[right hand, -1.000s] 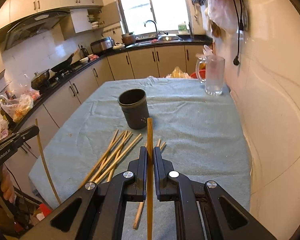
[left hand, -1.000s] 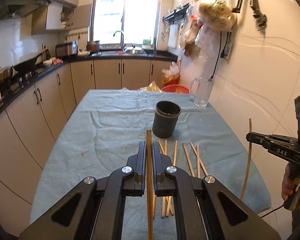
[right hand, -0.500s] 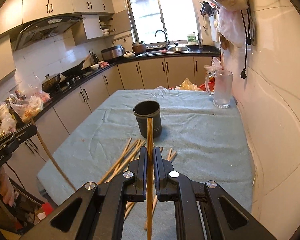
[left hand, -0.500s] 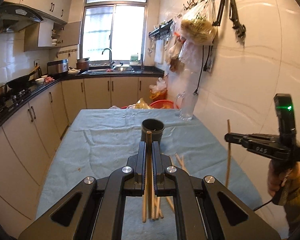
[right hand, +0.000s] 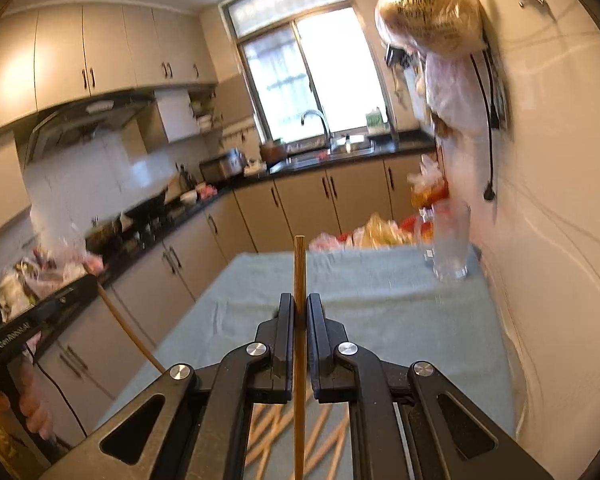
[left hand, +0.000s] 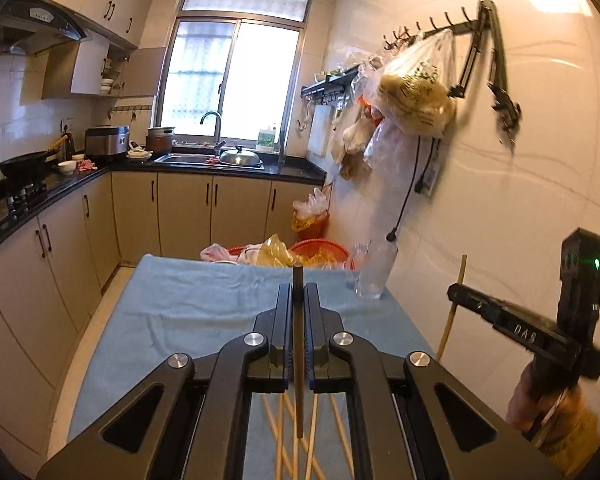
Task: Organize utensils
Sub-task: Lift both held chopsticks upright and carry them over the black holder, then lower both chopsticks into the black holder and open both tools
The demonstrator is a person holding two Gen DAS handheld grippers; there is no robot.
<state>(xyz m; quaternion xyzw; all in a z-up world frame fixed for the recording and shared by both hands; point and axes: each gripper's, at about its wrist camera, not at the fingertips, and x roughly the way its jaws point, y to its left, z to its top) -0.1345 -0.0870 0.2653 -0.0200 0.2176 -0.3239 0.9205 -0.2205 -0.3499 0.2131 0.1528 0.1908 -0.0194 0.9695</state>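
My left gripper (left hand: 298, 292) is shut on a single chopstick (left hand: 298, 360) that stands upright between its pads, well above the cloth-covered table (left hand: 180, 312). My right gripper (right hand: 299, 304) is shut on another wooden chopstick (right hand: 299, 264), also held upright. Each gripper shows in the other's view: the right gripper (left hand: 456, 294) at the right with its stick hanging down, the left gripper (right hand: 90, 282) at the left with its stick slanting. Several loose chopsticks (left hand: 312, 440) (right hand: 324, 432) lie on the cloth below the jaws. No utensil cup shows in either view.
A glass mug (left hand: 370, 272) (right hand: 450, 248) stands at the table's far right corner by the tiled wall. Plastic bags (left hand: 414, 100) hang from wall hooks above it. Red baskets with bags (left hand: 300, 252) sit beyond the table's far edge. Kitchen cabinets (left hand: 60, 248) run along the left.
Both grippers have risen with their chopsticks still clamped, and both views have tipped upward. The dark cup, seen mid-table before, has dropped out of sight behind the jaws.
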